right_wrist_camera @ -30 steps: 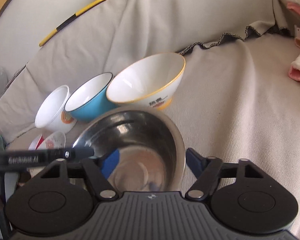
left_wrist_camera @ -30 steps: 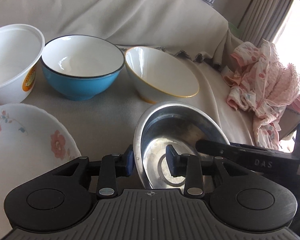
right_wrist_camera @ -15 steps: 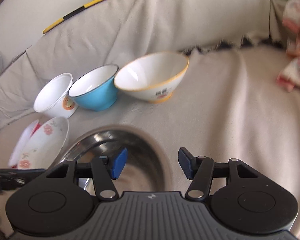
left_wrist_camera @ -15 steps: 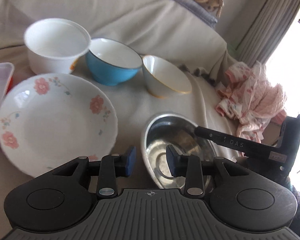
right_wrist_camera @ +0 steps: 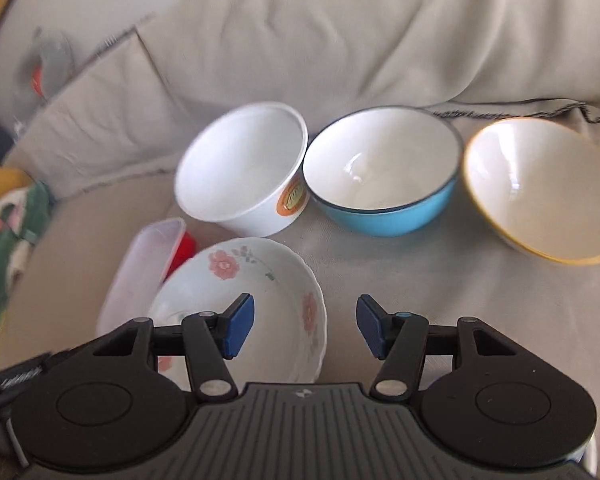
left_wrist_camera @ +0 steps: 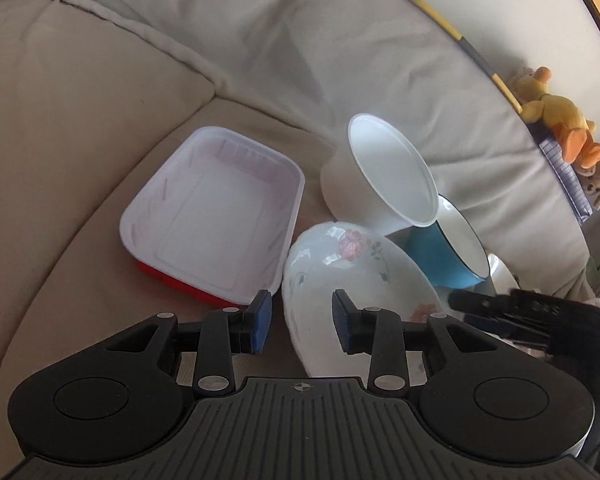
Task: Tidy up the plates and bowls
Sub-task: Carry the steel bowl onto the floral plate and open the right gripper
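Only the right wrist view shows the yellow-rimmed bowl (right_wrist_camera: 540,188); both grippers' jaws look spread, pinching nothing.

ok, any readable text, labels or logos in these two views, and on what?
No text reads cleanly.
Round orange label on the white paper bowl: print blurred, unreadable.
Raised letters on the right gripper, along its finger: too dim to read; its jaws have just been closing, nothing between them.
White lettering on the left gripper, right wrist view: blurred.
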